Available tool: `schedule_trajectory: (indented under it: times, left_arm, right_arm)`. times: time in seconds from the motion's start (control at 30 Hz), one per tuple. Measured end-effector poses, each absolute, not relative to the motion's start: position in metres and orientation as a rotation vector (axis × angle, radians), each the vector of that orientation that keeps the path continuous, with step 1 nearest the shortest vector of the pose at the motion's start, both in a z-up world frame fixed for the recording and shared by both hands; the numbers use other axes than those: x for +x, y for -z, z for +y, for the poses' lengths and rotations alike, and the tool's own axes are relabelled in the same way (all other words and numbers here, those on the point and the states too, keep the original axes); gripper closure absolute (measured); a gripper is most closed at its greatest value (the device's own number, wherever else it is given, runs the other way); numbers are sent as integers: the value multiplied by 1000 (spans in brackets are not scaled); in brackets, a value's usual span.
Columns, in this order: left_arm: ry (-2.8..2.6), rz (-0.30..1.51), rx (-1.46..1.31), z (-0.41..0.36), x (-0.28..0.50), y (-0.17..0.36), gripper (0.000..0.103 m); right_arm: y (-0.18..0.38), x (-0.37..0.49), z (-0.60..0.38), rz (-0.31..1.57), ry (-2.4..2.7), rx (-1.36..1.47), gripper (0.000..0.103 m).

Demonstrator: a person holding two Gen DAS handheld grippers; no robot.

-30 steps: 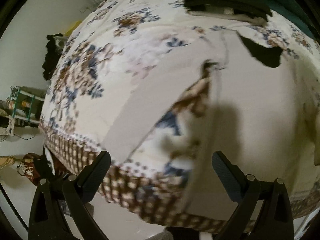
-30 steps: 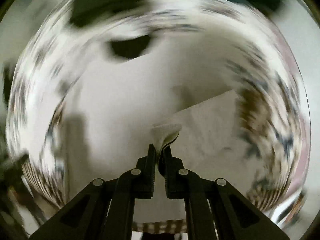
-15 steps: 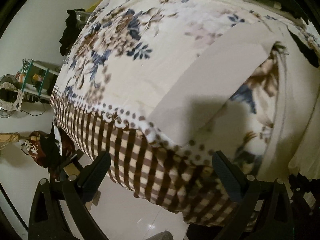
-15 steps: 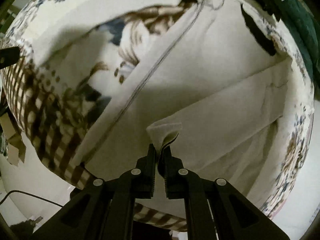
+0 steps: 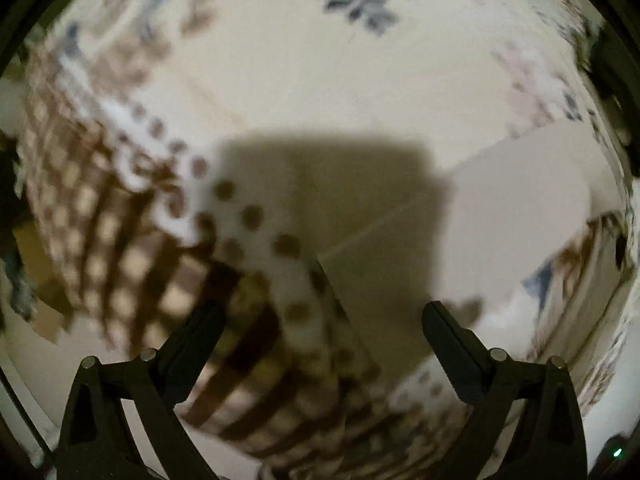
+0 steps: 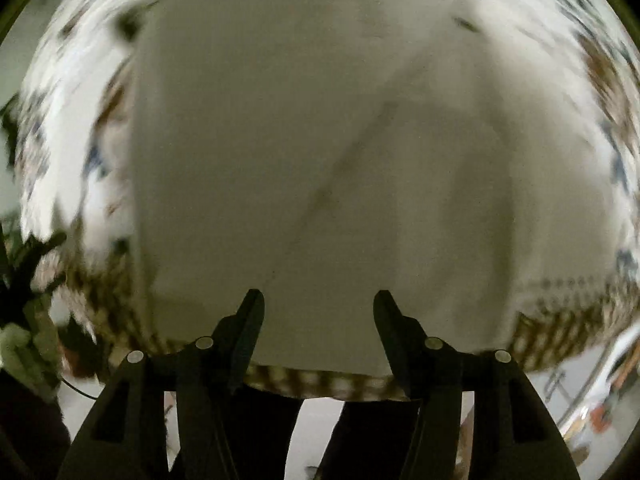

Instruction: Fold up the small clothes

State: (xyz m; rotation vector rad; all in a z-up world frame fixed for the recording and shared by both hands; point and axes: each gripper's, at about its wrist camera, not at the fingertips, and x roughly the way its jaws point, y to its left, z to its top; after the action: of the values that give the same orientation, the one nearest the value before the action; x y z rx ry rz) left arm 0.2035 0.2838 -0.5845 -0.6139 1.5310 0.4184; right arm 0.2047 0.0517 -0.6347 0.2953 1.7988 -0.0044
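Note:
A cream-white garment (image 6: 320,160) lies flat on the floral bed cover, filling most of the blurred right wrist view, with a diagonal fold line across it. My right gripper (image 6: 319,312) is open and empty just above the garment's near edge. In the left wrist view one long strip of the same garment (image 5: 520,200) runs from the lower middle up to the right. My left gripper (image 5: 322,324) is open and empty, close above the near end of that strip at the bed's edge.
The bed cover (image 5: 320,60) has blue and brown flowers and a brown checked border (image 5: 120,248) hanging over the edge. Pale floor (image 5: 48,360) lies below the bed at the left. Dark clutter (image 6: 24,280) sits at the left of the right wrist view.
My right gripper has opened and let go of the garment fold it held. My left gripper has moved down closer to the bed edge and the garment strip. Both views are motion-blurred.

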Motion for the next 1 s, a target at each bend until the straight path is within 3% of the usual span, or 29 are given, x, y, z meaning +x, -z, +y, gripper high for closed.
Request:
schedule_trajectory:
  times: [0.1,0.13,0.17,0.2,0.23,0.27,0.3,0.33,0.7,1.0]
  left_arm:
    - [-432,1476,-637,283,207,591,2]
    - [-435,1449,-612,279,209,588,9]
    - [-441,1424,-571,273,211,583,30]
    - [-448,1413,-523,267,212,578,43]
    - [-448,1406,-489,262,213,573,67]
    - [-462,1400,-434,256,214,566,83]
    - [-473,1394,-400,252,214,560,88]
    - [-488,1381,-367,249,212,552,100]
    - [-325,1190,-145,162,203,447,102]
    - [90,1095,153,-24,189,405,102]
  right_arm:
    - [635,200,13,1813,98,371,44]
    - [636,195,11,1814,116,372,44]
    - [634,194,3,1814,138,367,44]
    - [631,193,-6,1813,153,362,44]
    - [629,192,-14,1814,162,356,44]
    - [629,190,-17,1818,171,349,44]
    - [628,188,-19,1820,176,345,44]
    - [628,186,-21,1822,175,343,44]
    - [593,184,-76,1745,94,347,44]
    - [571,156,-169,1718,157,403,44]
